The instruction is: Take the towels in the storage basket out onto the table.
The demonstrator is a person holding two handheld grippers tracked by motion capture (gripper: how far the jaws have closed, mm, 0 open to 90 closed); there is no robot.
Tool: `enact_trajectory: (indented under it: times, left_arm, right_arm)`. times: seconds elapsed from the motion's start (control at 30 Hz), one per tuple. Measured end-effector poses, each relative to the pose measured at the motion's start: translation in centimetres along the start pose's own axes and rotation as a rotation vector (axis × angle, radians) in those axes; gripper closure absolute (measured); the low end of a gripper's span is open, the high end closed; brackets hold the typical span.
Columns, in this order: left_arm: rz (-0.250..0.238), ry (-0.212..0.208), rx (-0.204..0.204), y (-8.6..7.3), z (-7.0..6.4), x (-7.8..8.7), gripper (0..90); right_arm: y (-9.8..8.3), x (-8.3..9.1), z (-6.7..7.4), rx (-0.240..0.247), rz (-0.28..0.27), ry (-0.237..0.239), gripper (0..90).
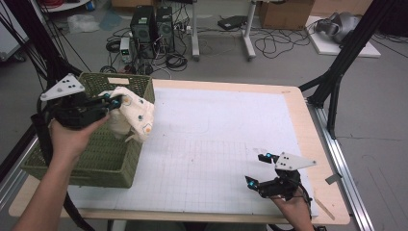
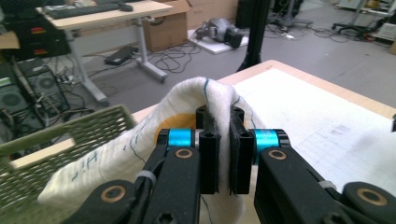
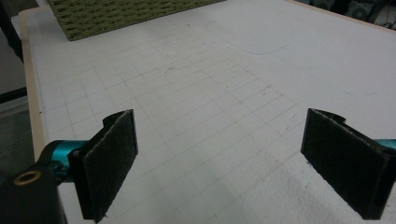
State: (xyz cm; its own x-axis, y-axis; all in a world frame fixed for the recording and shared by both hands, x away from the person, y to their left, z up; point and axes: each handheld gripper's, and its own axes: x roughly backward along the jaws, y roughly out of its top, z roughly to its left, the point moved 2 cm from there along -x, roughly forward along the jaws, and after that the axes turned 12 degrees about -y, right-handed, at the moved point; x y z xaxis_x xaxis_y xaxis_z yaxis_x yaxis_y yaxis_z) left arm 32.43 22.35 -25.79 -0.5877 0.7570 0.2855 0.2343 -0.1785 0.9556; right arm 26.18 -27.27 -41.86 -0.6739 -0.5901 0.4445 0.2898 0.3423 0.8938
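We hold a soft white cloth (image 1: 132, 114) pinched in our left tool (image 1: 114, 102), lifted over the green basket (image 1: 91, 159) at the desk's (image 1: 216, 144) left edge. It looks light and limp; a gathered fold gives the surest hold. The left gripper view reveals blue stitching on it. Our right tool (image 1: 257, 169) hovers wide open, empty.

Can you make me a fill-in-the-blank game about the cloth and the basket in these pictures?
1. The left gripper is shut on a white ____.
2. The cloth hangs over the rim of the ____ basket.
3. The right gripper has its jaws wide ____.
4. The right gripper hovers over the white mat printed with a ____.

Missing words: cloth; green; open; grid
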Motion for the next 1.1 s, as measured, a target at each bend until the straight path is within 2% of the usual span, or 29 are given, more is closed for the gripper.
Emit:
enact_trajectory:
  times: [0.63,0.97,1.1]
  left_arm:
    - [0.049,-0.125,-0.051,0.0,-4.0,-6.4,84.8]
    - [0.061,-0.200,-0.058,-0.4,-6.4,-9.8,84.7]
    - [0.081,-0.223,-0.068,-0.9,-7.5,-11.4,84.7]
  right_arm:
    - [0.1,0.1,0.1,0.001,-0.004,0.006,10.2]
    - [0.2,0.1,0.1,0.008,-0.006,0.009,10.2]
    - [0.2,0.1,0.2,0.005,-0.007,0.011,10.2]
